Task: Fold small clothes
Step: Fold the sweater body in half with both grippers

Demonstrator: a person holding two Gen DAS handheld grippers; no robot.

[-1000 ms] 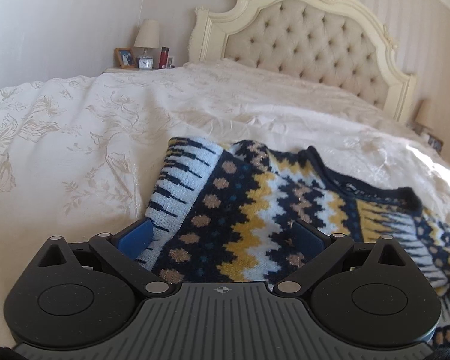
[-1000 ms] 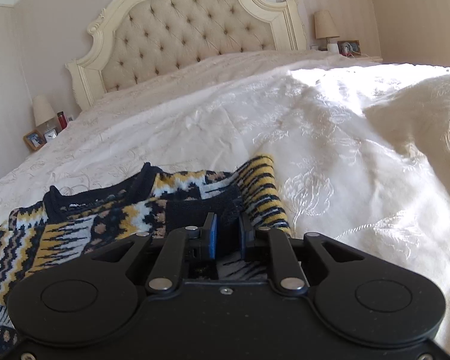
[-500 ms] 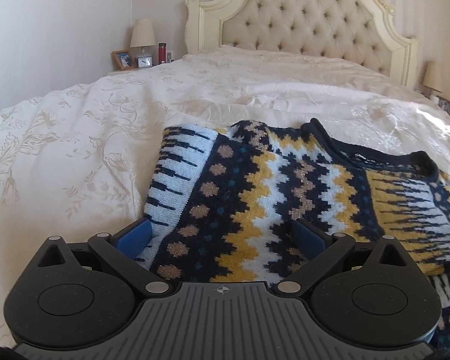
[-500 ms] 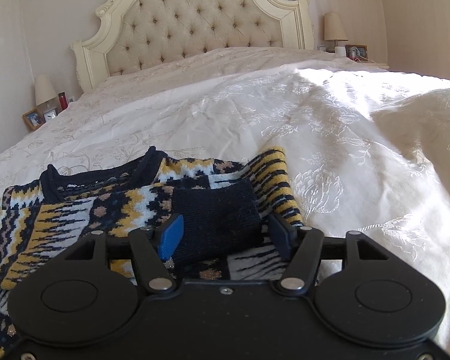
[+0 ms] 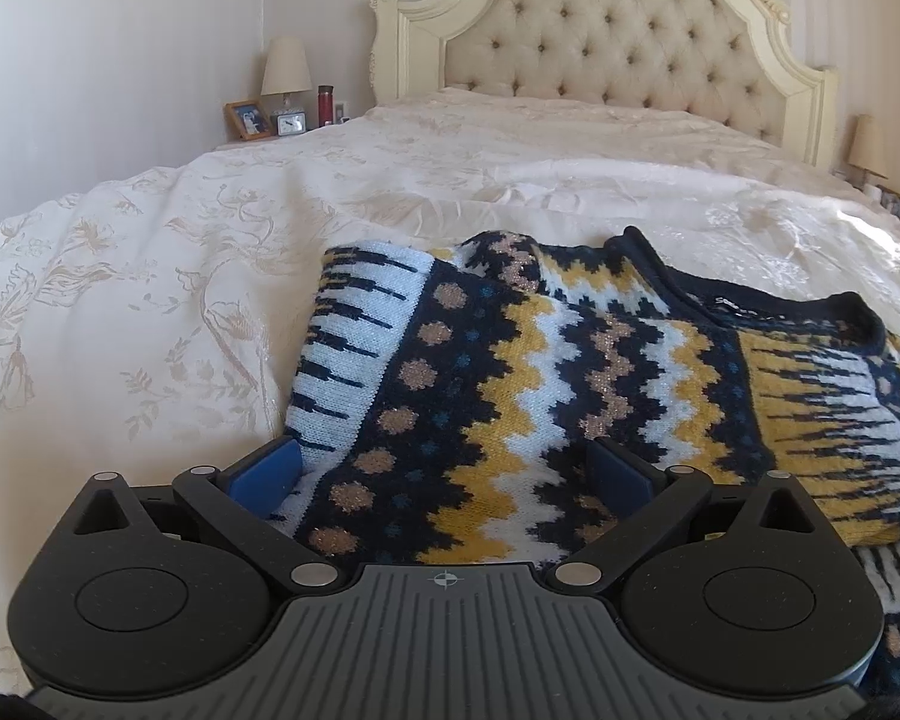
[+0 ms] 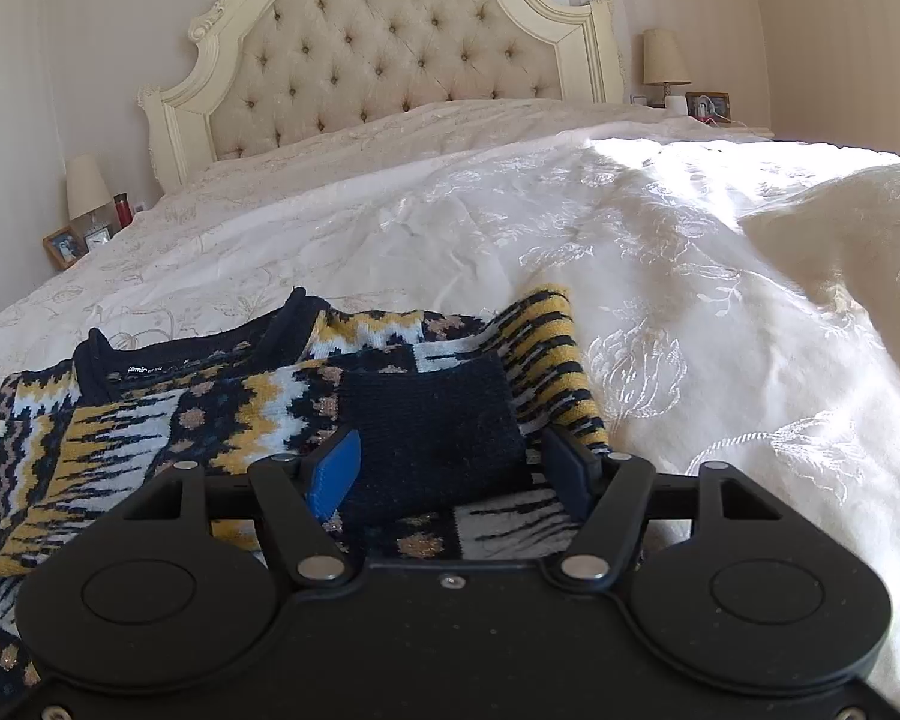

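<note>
A small knitted sweater (image 5: 558, 372) in navy, yellow, white and tan zigzags lies on the cream bedspread (image 5: 150, 312), its sleeves folded in over the body. My left gripper (image 5: 444, 471) is open, its blue pads spread wide just above the sweater's left folded edge, holding nothing. In the right wrist view the same sweater (image 6: 222, 414) shows its navy collar and a navy cuff (image 6: 432, 426) lying flat on top. My right gripper (image 6: 450, 468) is open, its fingers standing either side of that cuff without pinching it.
A tufted cream headboard (image 5: 606, 42) stands at the far end of the bed. Nightstands on both sides carry lamps (image 5: 285, 69) and photo frames (image 6: 63, 246). A raised fold of bedspread (image 6: 840, 252) lies at the right. Bare bedspread surrounds the sweater.
My right gripper was shut on the navy cuff, then opened and let it drop flat onto the sweater. Both grippers have drawn back slightly; the left stayed open throughout.
</note>
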